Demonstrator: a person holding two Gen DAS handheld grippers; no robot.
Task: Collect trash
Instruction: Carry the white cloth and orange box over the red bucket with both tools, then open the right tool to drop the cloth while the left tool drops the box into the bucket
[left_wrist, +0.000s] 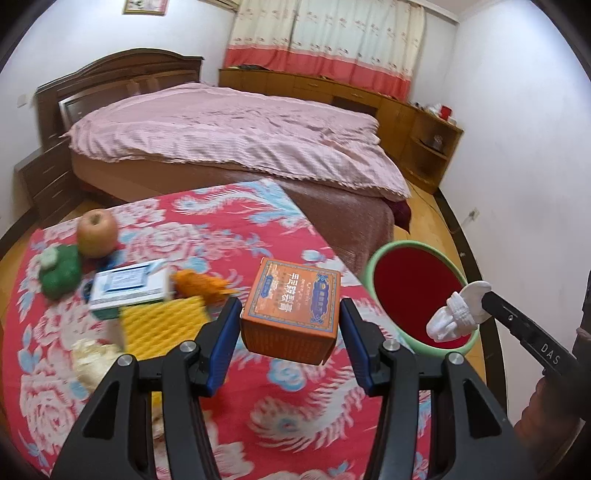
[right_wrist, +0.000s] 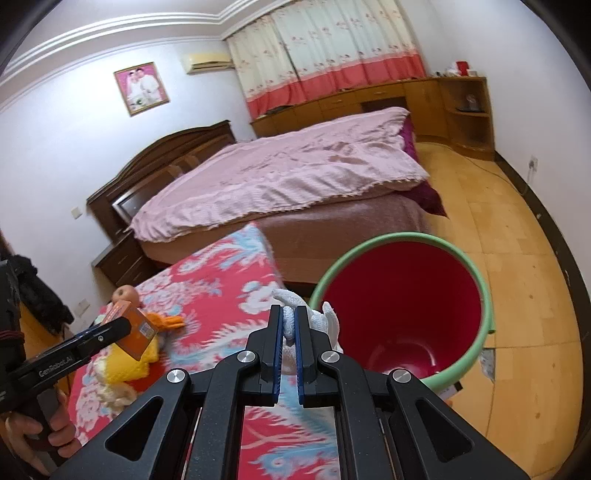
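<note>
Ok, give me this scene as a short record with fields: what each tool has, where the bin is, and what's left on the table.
left tool: shut on an orange box, lifted off the table
right tool: shut on a white cloth, near the bin's rim
bin: green outside, red inside, on the floor beside the table; looks empty
table: red flowered cover
left on table: apple, green toy, white and blue box, yellow foam net, orange item

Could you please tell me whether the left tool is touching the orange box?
Touching. In the left wrist view, the left tool has the orange box lifted off the tablecloth, with both blue pads pressed against its sides.
</note>
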